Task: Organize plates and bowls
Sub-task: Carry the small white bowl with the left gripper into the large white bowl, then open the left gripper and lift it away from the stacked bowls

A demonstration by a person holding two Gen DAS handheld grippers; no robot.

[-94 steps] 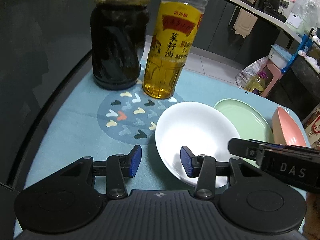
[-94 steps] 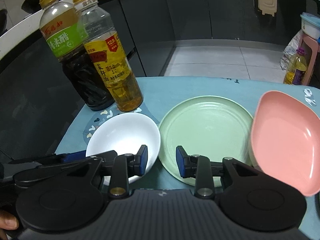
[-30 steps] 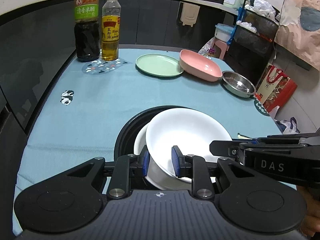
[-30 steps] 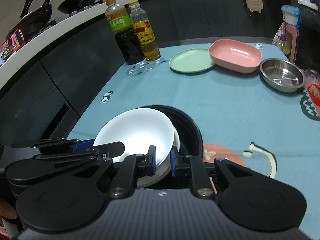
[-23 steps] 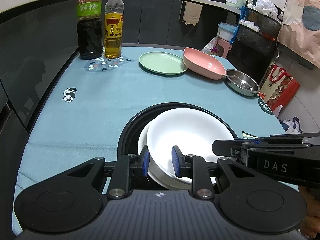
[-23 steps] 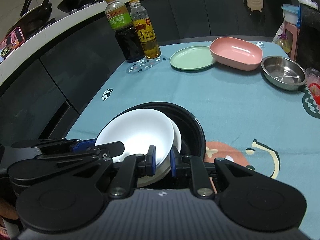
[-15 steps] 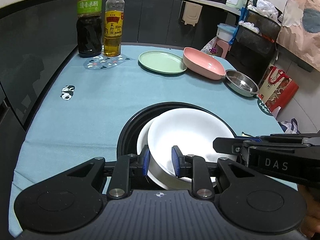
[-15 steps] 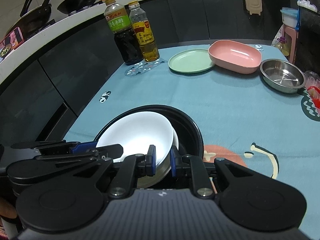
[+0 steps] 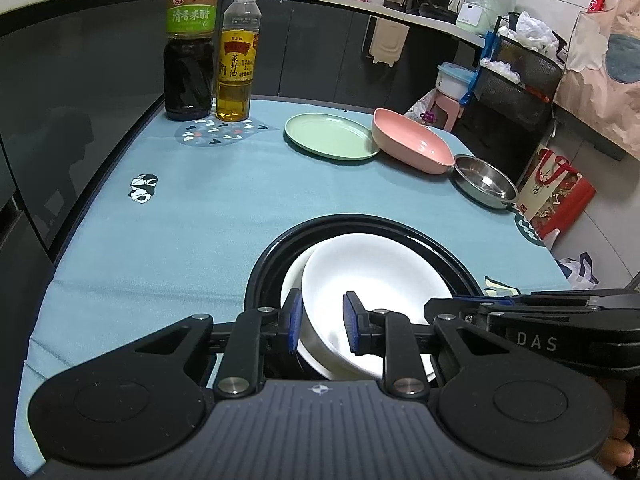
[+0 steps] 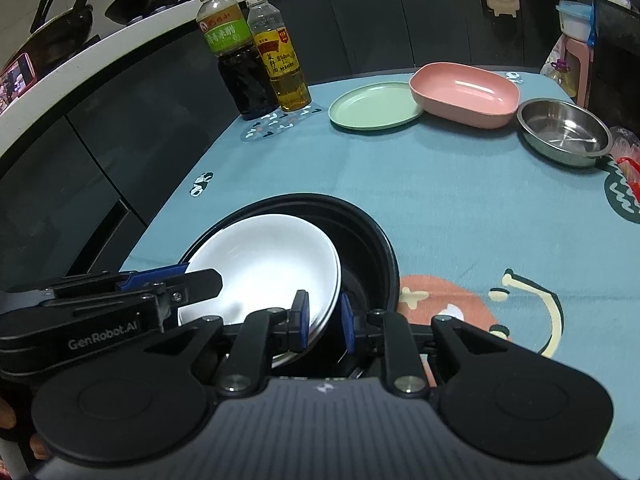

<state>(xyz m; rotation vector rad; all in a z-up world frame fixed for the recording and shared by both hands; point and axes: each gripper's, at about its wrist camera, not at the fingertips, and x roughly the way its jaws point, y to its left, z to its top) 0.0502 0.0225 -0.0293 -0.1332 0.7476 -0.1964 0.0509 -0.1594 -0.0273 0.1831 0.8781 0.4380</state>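
While both fingers pinch the glossy round white bowl (image 9: 376,276), steel bowl (image 10: 564,132) apart.

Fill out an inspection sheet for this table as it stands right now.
Surface: blue tablecloth with cartoon prints.
Job's things: white bowl stacked on another white dish inside a black pan; green plate, pink dish and steel bowl at the far side.
Clutter: dark vinegar bottle and oil bottle side by side at the far corner.
Grippers: left gripper and right gripper each shut on the white bowl's rim.
Cables: nothing seen.
Surroundings: dark cabinets, worktop with pans and appliances, red bag on the floor.
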